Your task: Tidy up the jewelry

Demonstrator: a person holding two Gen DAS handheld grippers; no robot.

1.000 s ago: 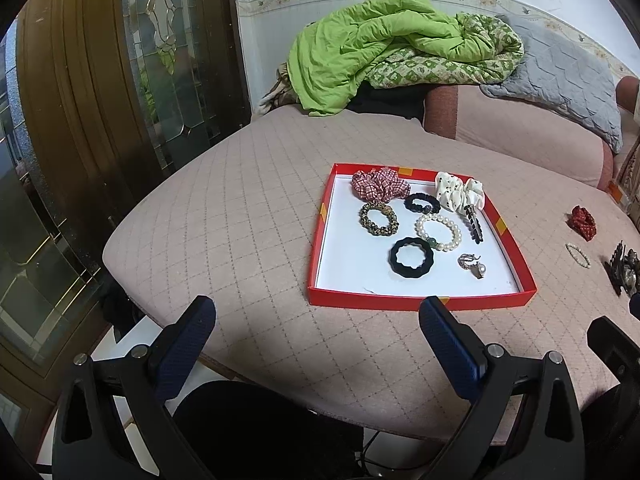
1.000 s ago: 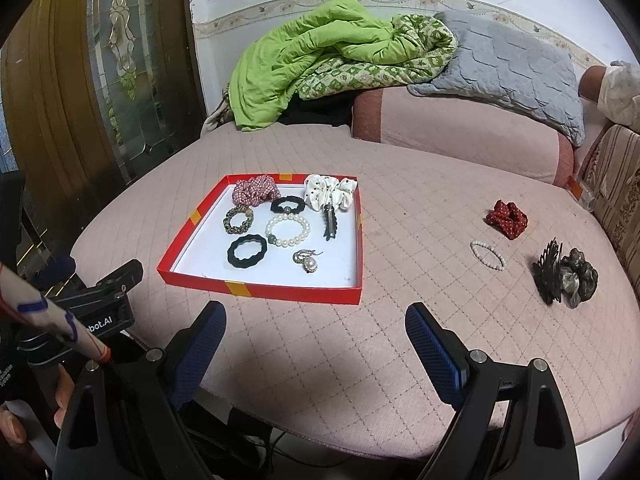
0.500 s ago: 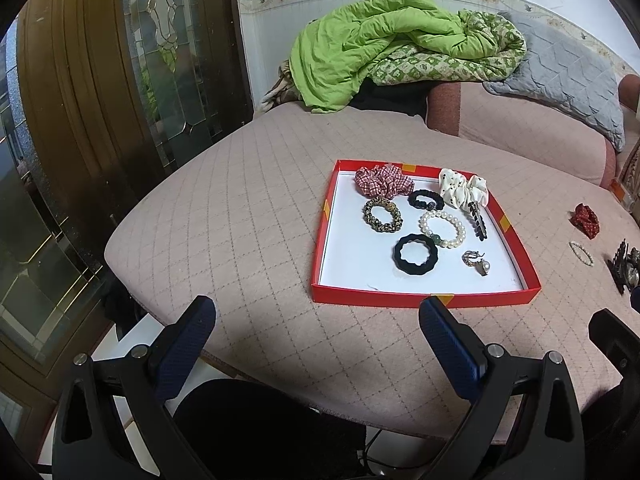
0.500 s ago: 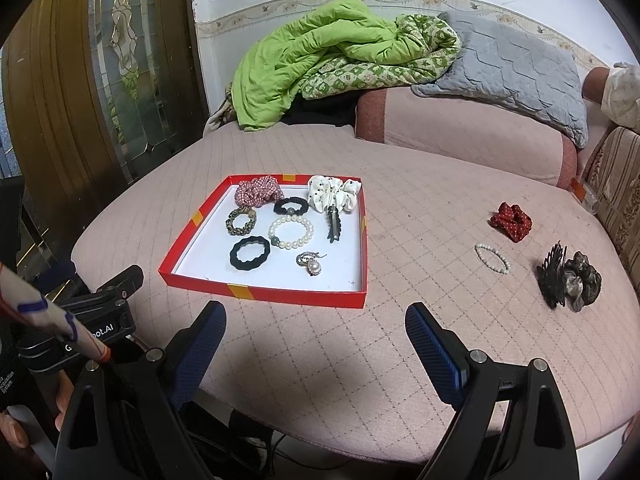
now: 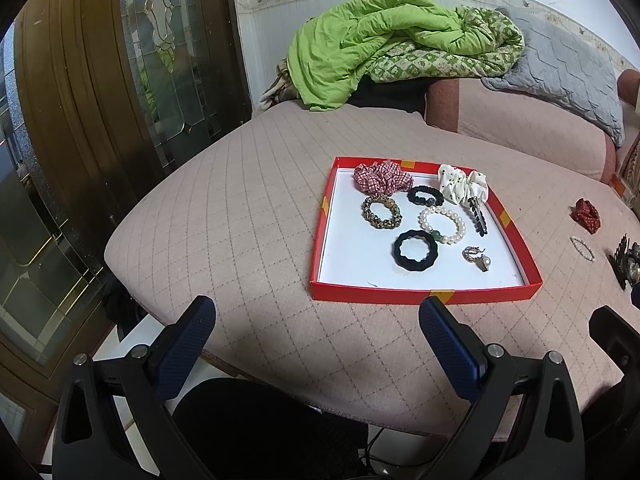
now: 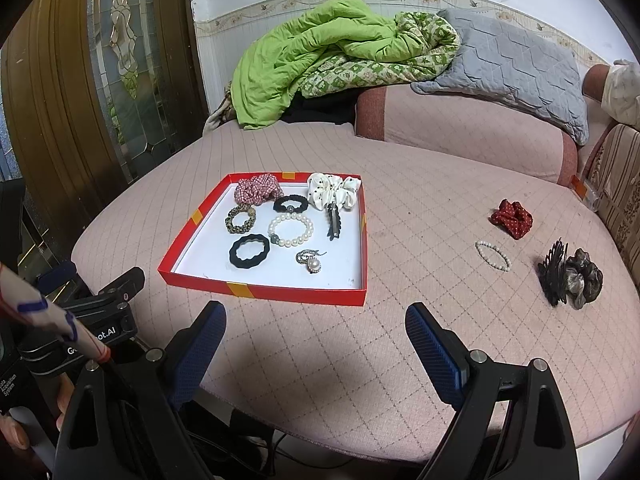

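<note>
Left claw point(image 5: 316, 334) and right claw point(image 6: 314, 338): both spread wide, holding nothing, at the bed's point(image 6: 420, 208) near edge. Red tray point(image 6: 264, 294) holds hair ties and a pearl bracelet point(image 6: 291, 230); a second bracelet point(image 6: 493, 255) lies well right.

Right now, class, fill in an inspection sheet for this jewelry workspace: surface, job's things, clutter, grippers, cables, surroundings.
Surface: pink quilted bed cover, diamond stitching.
Job's things: red tray holding scrunchies, hair ties, a pearl bracelet, a dark clip and a brooch. Outside it, to the right: red scrunchie, small bead bracelet, black claw clip, brown scrunchie.
Clutter: green quilt, grey pillow.
Grippers: left gripper open, empty; right gripper open, empty.
Cables: dark cable below the bed edge.
Surroundings: wooden glass-panel door.
</note>
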